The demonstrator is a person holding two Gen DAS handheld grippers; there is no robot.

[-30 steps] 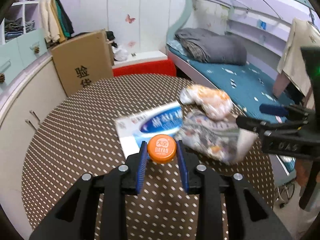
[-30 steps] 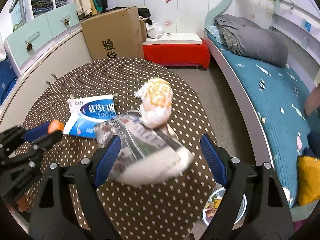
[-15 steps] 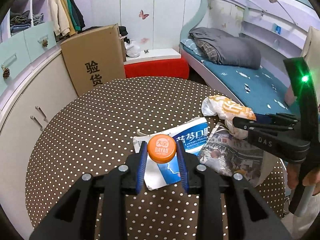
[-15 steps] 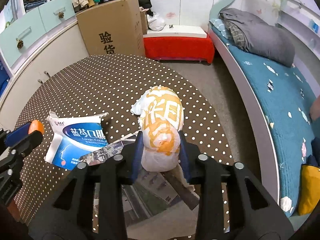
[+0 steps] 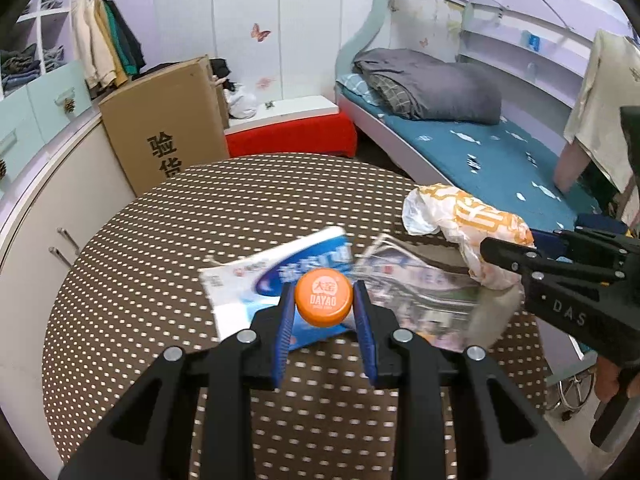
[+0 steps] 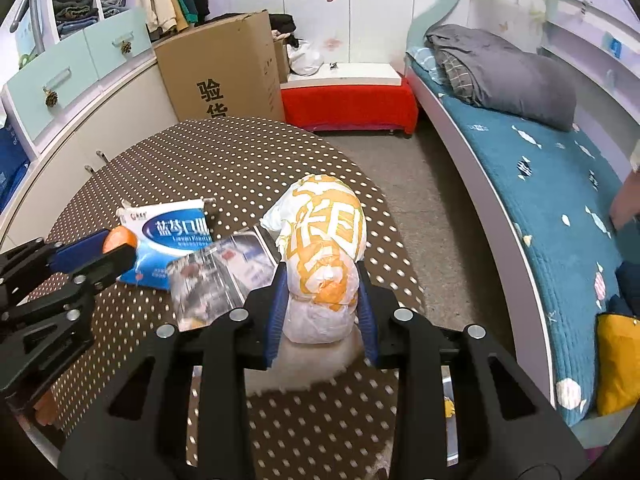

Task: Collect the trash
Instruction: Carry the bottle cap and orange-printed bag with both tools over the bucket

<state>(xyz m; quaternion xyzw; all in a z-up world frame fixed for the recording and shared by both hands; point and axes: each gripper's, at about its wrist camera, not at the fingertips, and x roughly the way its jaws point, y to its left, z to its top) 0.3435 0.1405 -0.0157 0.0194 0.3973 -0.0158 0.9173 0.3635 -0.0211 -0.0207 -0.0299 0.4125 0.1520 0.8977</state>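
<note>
My left gripper (image 5: 324, 300) is shut on an orange bottle cap (image 5: 324, 298) marked DAYAO, held above the polka-dot table (image 5: 160, 240). The right gripper (image 6: 322, 292) is shut on a crumpled white and orange plastic bag (image 6: 324, 240), lifted off the table. That bag (image 5: 468, 220) and the right gripper (image 5: 560, 276) show at the right of the left wrist view. A blue and white package (image 6: 172, 232) and a newspaper (image 6: 220, 272) lie on the table between the grippers. The left gripper (image 6: 80, 256) with the cap appears at the left of the right wrist view.
A cardboard box (image 6: 224, 72) stands behind the table by the white cabinets (image 6: 120, 112). A red bench (image 6: 348, 100) and a bed (image 6: 560, 184) with a grey blanket are beyond. A bin rim (image 5: 576, 392) shows on the floor past the table's right edge.
The right gripper closed from wide open onto the white and orange bag and lifted it. The left gripper kept hold of the cap and shifted sideways over the package.
</note>
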